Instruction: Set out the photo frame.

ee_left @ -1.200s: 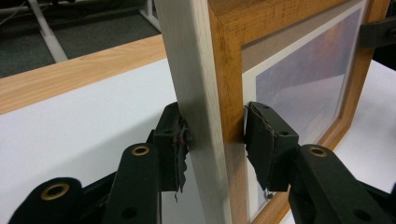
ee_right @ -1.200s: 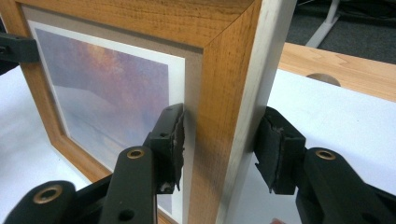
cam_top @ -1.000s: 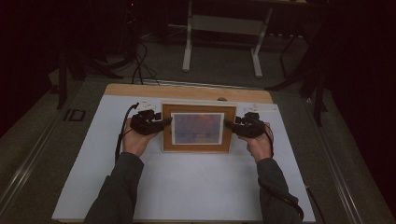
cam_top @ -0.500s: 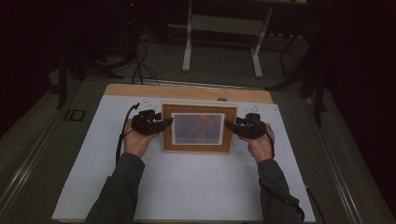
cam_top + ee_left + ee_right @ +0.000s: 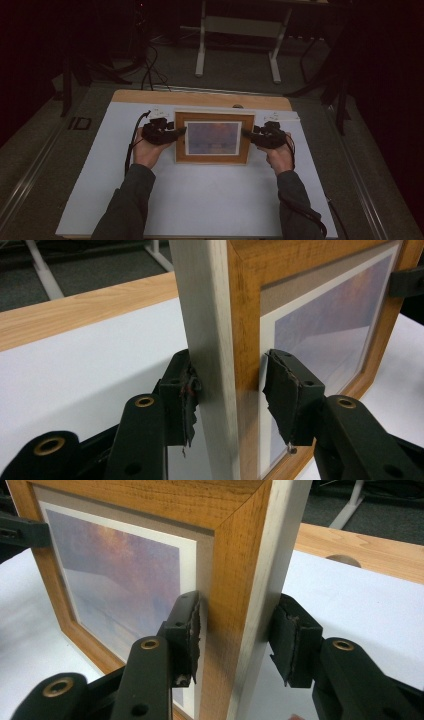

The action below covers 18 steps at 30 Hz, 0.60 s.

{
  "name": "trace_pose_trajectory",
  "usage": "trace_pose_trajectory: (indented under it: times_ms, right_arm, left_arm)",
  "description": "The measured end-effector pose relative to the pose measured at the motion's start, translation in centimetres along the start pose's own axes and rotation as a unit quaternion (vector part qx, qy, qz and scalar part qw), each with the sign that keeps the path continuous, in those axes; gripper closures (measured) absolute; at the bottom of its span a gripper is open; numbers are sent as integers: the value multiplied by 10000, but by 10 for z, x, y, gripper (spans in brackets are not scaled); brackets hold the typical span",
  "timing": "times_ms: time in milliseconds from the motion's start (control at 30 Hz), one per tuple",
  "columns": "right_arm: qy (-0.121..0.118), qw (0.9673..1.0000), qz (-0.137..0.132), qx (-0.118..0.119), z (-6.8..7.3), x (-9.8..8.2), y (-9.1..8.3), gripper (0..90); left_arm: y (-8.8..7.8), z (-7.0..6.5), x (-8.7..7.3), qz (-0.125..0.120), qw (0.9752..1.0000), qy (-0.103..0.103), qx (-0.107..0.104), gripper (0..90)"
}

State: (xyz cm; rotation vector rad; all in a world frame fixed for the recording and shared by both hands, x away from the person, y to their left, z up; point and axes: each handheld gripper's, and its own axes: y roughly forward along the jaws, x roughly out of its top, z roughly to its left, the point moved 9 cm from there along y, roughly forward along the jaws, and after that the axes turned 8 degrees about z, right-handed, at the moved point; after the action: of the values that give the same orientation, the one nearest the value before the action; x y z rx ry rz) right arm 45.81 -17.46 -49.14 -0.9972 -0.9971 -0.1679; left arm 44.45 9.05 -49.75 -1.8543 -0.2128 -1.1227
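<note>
From above, I see the picture frame lying on the white-covered bench, left gripper and right gripper at its side edges; a stand sits beyond. In the left gripper view, my jaws have been opening: one pad looks just off the frame. In the right gripper view, my jaws straddle the rail, seemingly released.

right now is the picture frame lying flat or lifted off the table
Cannot tell: the picture frame has a side rail between each gripper's fingers, but any gap above the white table isn't visible.
</note>
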Motion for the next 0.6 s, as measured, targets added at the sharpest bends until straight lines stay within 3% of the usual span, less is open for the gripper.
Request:
trace_pose_trajectory:
  times_ms: [600]
  right_arm:
    - [31,10000,4,-15,-4,-5,-5,563]
  left_arm:
    - [-6,3,-3,-93,9999,-86,-33,514]
